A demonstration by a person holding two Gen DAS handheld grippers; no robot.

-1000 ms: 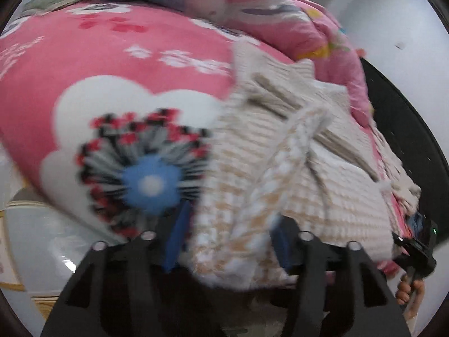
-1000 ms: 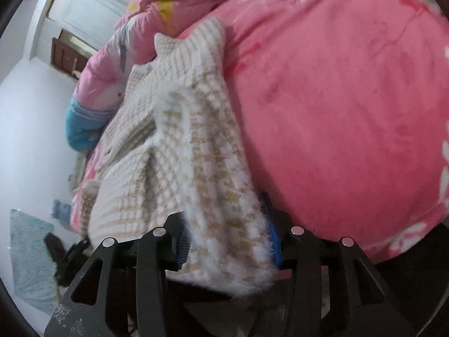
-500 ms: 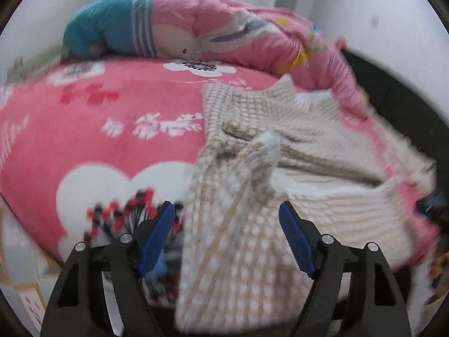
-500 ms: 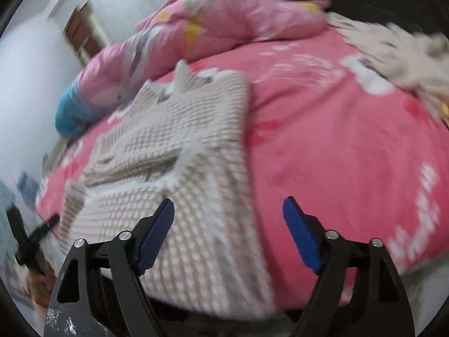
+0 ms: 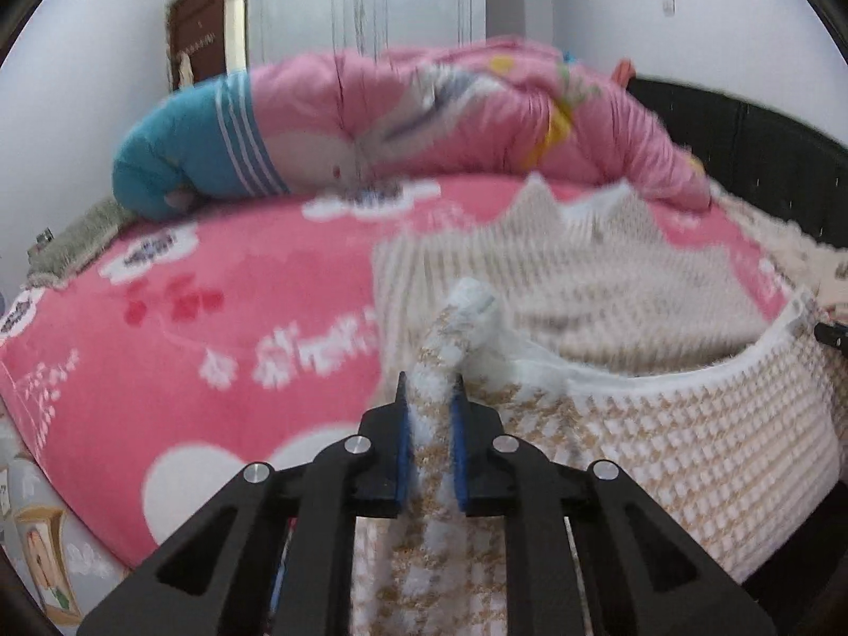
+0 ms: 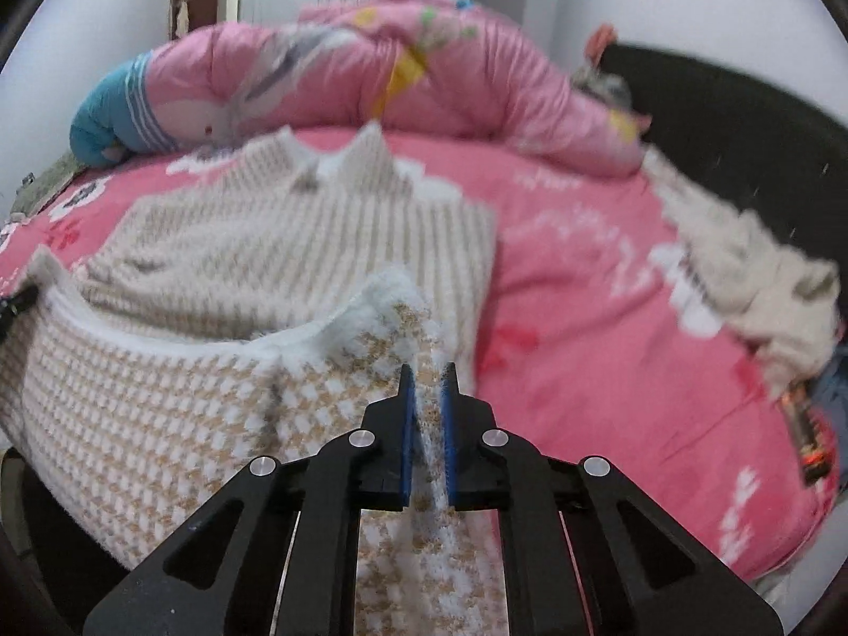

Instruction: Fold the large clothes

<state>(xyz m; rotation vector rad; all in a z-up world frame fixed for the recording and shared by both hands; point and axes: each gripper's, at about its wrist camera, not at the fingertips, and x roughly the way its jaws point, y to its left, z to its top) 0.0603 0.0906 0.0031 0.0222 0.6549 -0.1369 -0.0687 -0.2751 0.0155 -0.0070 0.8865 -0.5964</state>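
A wide bed covered by a fleecy pink blanket with white flower prints (image 5: pixel 222 318) fills both views, with a puffy pink cartoon-print quilt rolled into a long bolster (image 5: pixel 477 122) along its far edge and a black padded headboard (image 6: pixel 742 127) on the right. On the blanket lies the fluffy beige-and-white houndstooth knit garment (image 6: pixel 297 233), its pointed collar towards the quilt and its long axis running from there to the near bed edge. Its near hem is lifted in a sagging band between the two grippers. The left gripper (image 5: pixel 430 397) pinches one raised corner between blue pads; the right gripper (image 6: pixel 426 387) is clamped on the other corner. A crumpled cream fuzzy garment (image 6: pixel 752 265) rests near the headboard
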